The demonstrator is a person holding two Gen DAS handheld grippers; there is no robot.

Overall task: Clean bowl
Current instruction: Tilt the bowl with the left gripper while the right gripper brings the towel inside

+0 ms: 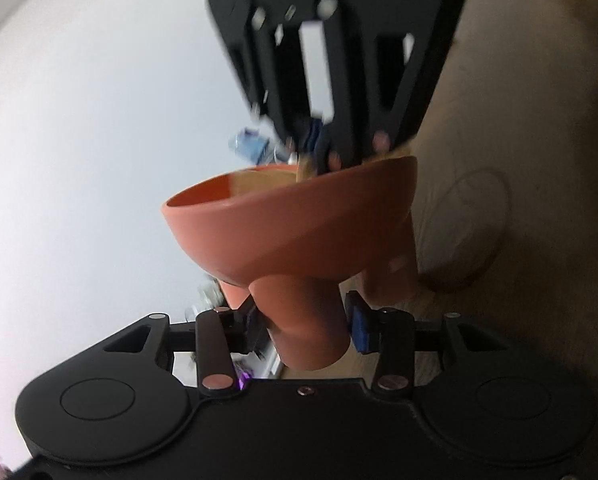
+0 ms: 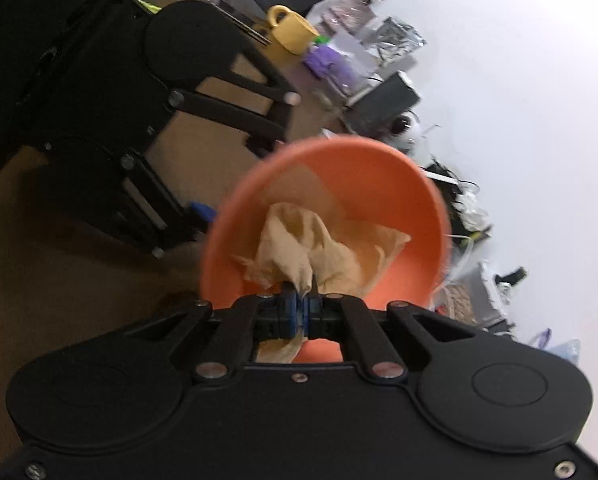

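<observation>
My left gripper (image 1: 303,326) is clamped on the orange bowl's (image 1: 295,216) cylindrical handle, blue pads on both sides, bowl held off the wooden table (image 1: 539,160) and tipped sideways. My right gripper (image 2: 305,312) is pinched tight on a crumpled tan cloth (image 2: 323,248), which sits inside the bowl (image 2: 411,208) against the inner wall. Clutter lines the table's far edge by the white wall (image 2: 519,60), with a yellow mug (image 2: 291,32) among it.
</observation>
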